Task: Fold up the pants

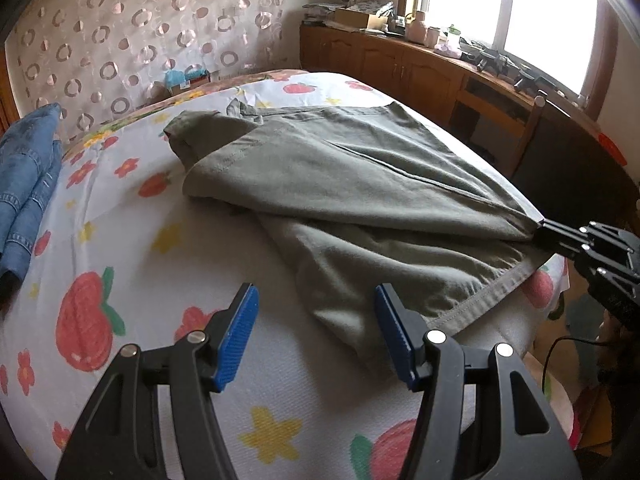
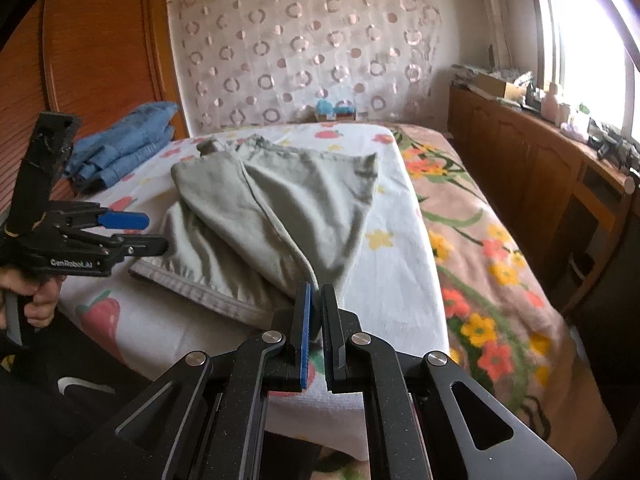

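Olive-green pants (image 1: 340, 184) (image 2: 272, 208) lie on the fruit-print sheet (image 1: 120, 240), one leg folded up over the other. My right gripper (image 2: 318, 288) is shut on the end of the upper leg and holds that fabric lifted in a taut ridge; in the left wrist view the right gripper (image 1: 540, 226) comes in from the right edge. My left gripper (image 1: 315, 289) (image 2: 157, 233) is open, hovering just over the near corner of the lower leg's hem (image 2: 192, 288), with its blue pads (image 1: 240, 336) not pressing on anything.
Folded blue jeans (image 1: 24, 200) (image 2: 124, 148) sit at the sheet's far left. A floral blanket (image 2: 480, 260) covers the bed's right side. Wooden cabinets (image 1: 400, 64) and a chair (image 1: 520, 132) stand under the window. A hand (image 2: 36, 300) grips the left tool.
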`<state>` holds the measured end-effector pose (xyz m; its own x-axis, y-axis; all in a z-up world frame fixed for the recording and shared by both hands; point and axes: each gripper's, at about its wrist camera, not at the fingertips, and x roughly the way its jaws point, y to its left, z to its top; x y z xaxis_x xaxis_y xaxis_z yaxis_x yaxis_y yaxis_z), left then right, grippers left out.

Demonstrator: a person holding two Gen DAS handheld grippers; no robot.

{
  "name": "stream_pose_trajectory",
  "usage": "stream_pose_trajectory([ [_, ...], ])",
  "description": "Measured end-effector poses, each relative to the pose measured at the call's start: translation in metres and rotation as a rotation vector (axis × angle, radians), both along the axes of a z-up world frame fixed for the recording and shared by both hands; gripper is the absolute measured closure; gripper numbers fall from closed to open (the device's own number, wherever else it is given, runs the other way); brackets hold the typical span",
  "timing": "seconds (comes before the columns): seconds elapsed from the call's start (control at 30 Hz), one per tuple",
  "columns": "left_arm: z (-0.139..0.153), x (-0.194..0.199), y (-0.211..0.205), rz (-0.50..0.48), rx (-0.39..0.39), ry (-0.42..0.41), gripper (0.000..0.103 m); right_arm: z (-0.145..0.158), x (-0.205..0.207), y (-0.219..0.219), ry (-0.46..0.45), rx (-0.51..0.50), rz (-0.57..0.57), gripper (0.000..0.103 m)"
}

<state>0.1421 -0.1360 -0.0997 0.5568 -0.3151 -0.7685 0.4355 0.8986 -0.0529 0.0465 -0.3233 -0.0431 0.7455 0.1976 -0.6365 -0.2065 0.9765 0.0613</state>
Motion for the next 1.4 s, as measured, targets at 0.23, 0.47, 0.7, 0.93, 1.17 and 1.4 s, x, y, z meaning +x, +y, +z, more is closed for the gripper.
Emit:
stream_pose_trajectory([
  [0.23,0.016,0.004,0.017,0.018,-0.055,-0.034,0.043,0.008,0.002,-0.003,-0.007,0.013,-0.011,0.086],
  [0.47,0.040,0.018,0.034,0.033,-0.052,-0.101,0.043,0.040,0.030,0.003,-0.050,0.043,0.043,0.073],
  [0.7,0.047,0.046,0.052,0.076,-0.068,-0.107,0.043,0.060,0.078,0.024,-0.051,0.087,0.106,0.073],
  [0.93,0.041,0.081,0.055,0.074,-0.053,-0.087,0.043,0.063,0.114,0.050,-0.011,0.071,0.161,0.073],
  [1.17,0.020,0.101,0.053,0.055,-0.007,-0.030,0.043,0.060,0.149,0.073,0.068,0.051,0.211,0.073],
  [1.4,-0.002,0.107,0.058,0.049,0.004,0.035,0.043,0.035,0.177,0.095,0.151,0.017,0.249,0.073],
])
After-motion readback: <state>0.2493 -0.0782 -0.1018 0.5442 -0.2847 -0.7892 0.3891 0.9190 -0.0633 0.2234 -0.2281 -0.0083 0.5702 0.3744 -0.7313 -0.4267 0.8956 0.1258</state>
